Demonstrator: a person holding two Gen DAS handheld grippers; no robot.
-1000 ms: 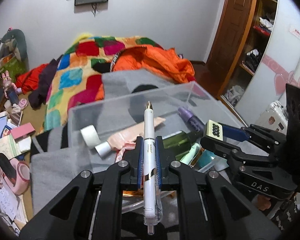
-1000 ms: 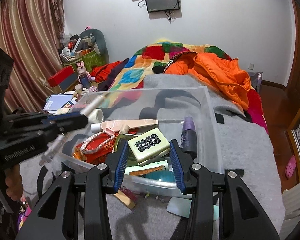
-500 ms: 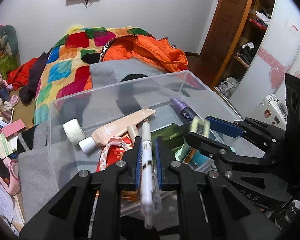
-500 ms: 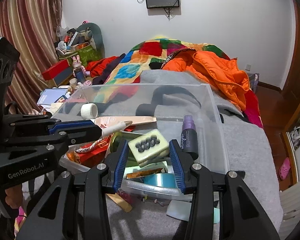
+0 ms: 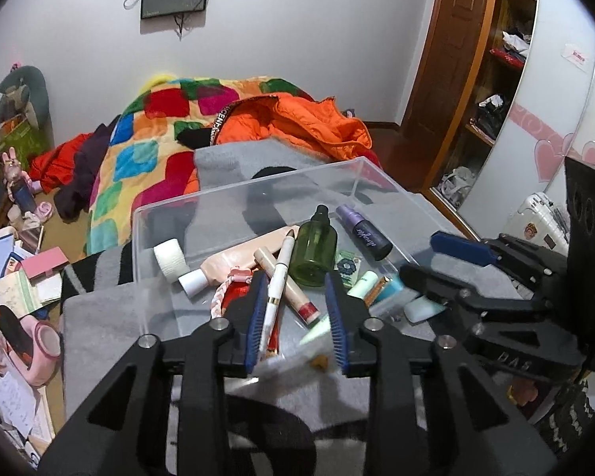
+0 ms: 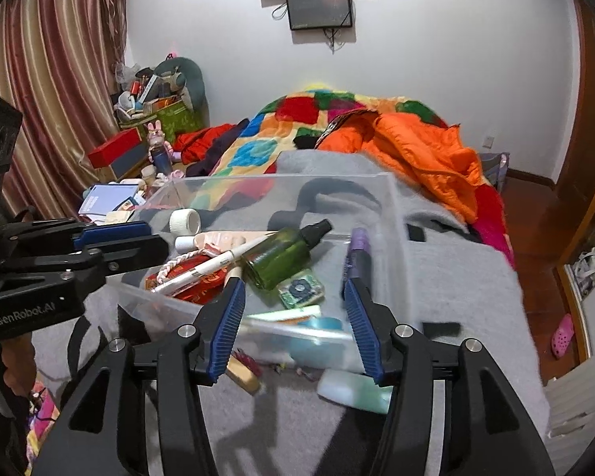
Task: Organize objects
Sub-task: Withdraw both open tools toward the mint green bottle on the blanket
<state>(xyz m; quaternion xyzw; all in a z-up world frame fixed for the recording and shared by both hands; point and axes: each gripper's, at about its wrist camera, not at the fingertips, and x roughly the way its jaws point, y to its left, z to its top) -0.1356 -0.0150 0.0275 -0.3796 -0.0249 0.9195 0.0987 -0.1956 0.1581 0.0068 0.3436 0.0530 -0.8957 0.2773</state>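
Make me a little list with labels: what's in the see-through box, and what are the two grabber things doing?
box: clear plastic bin on a grey blanket
inside: white pen, green bottle, purple bottle, tape roll, pink tube, patterned tile
left gripper: jaws just opened, pen released
right gripper: jaws just opened, nothing held

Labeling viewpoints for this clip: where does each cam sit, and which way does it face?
Left wrist: on the left gripper, jaws open, looking down into the clear bin; right gripper at right.
Right wrist: on the right gripper, jaws open, facing the same bin; left gripper and a hand at left.
Shared: white pen, green bottle, bed.
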